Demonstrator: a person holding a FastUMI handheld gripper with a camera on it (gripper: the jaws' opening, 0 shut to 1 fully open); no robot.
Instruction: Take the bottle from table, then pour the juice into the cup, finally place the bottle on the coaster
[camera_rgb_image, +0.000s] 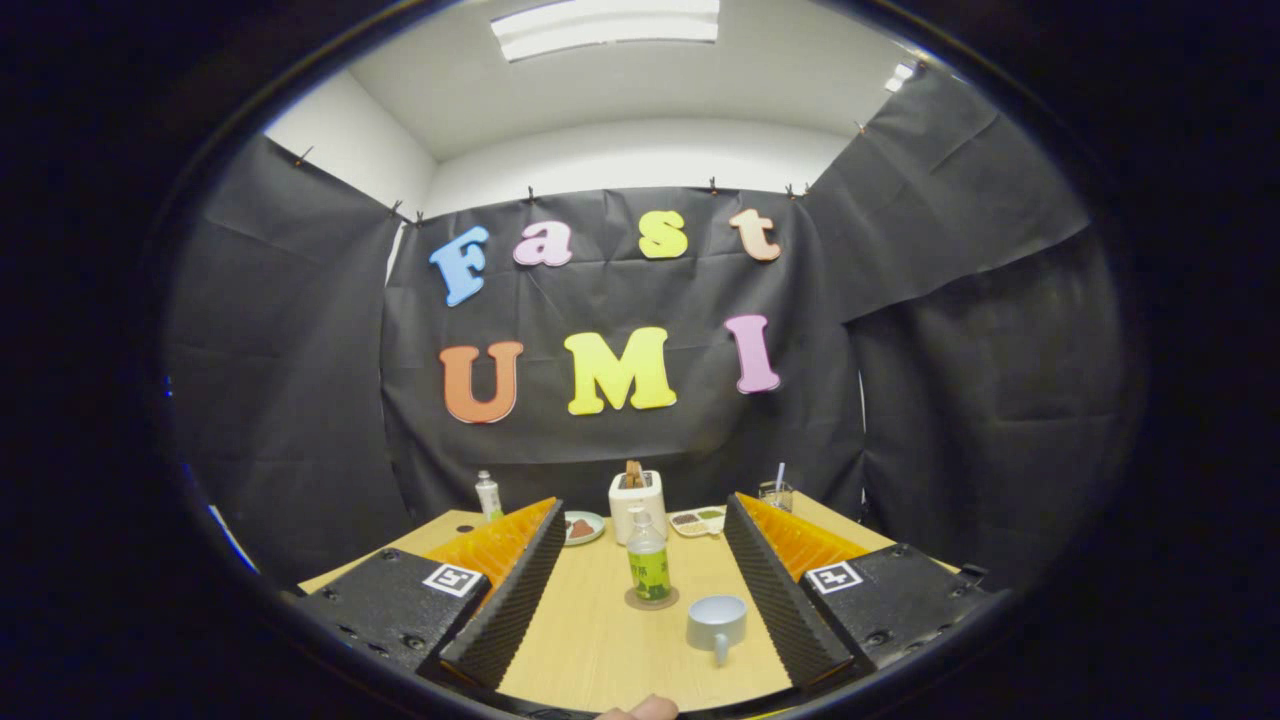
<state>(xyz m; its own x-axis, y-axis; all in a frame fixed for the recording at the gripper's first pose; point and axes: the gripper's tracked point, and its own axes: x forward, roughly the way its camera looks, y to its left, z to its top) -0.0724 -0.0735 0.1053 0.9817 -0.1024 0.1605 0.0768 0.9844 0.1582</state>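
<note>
The tool (640, 590) is spread wide, holding nothing; between its fingers the juice bottle (648, 562) stands upright on the coaster (651, 599), a cup (716, 622) nearer beside it on the tabletop (600, 640).

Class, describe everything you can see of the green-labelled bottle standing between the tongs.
The bottle is small, of clear plastic as it looks, with a green label around its lower body and a pale cap on top. It stands upright on a round brown coaster on the wooden table, ahead of the open tongs, which do not touch it. A pale cup stands beside it, nearer the tongs, apart from it.
</note>
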